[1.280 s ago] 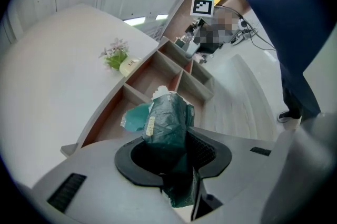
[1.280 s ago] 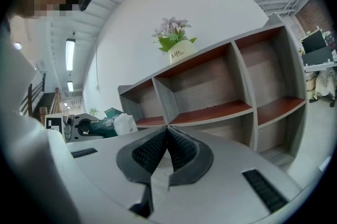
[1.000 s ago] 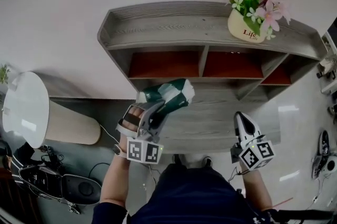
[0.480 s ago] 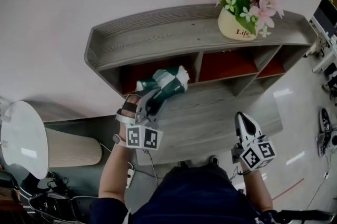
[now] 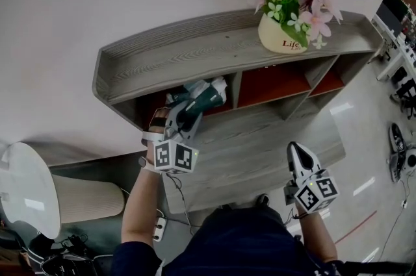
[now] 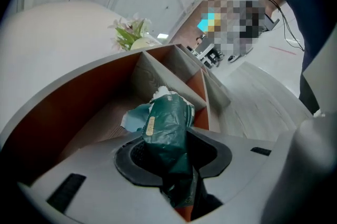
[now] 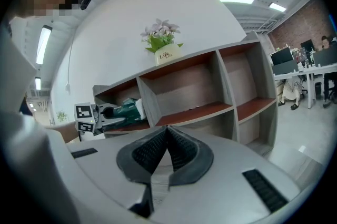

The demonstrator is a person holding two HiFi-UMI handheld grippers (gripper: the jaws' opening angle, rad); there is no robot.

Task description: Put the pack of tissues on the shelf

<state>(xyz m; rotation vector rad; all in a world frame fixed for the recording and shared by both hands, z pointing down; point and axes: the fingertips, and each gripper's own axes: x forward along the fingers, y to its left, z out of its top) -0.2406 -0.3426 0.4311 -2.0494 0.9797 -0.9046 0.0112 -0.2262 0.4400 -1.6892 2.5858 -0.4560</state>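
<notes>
The pack of tissues [image 5: 203, 95] is dark green with a white end. My left gripper [image 5: 187, 112] is shut on it and holds it at the mouth of the left compartment of the grey wooden shelf [image 5: 175, 60]. In the left gripper view the pack [image 6: 167, 128] sticks out between the jaws into the red-backed compartment [image 6: 95, 107]. The right gripper view shows the pack [image 7: 124, 109] at the shelf's [image 7: 210, 86] upper left cell. My right gripper [image 5: 296, 156] hangs shut and empty over the lower shelf board, its tips [image 7: 167, 136] pressed together.
A cream pot of pink flowers [image 5: 286, 15] stands on the shelf top at the right. A white round table [image 5: 26, 187] is at the lower left. Cables and a power strip [image 5: 159, 226] lie on the floor. Desks with monitors [image 7: 300, 59] stand far right.
My left gripper has carried the tissue pack up and forward, from in front of the lower board into the mouth of the left compartment. The right gripper has stayed put.
</notes>
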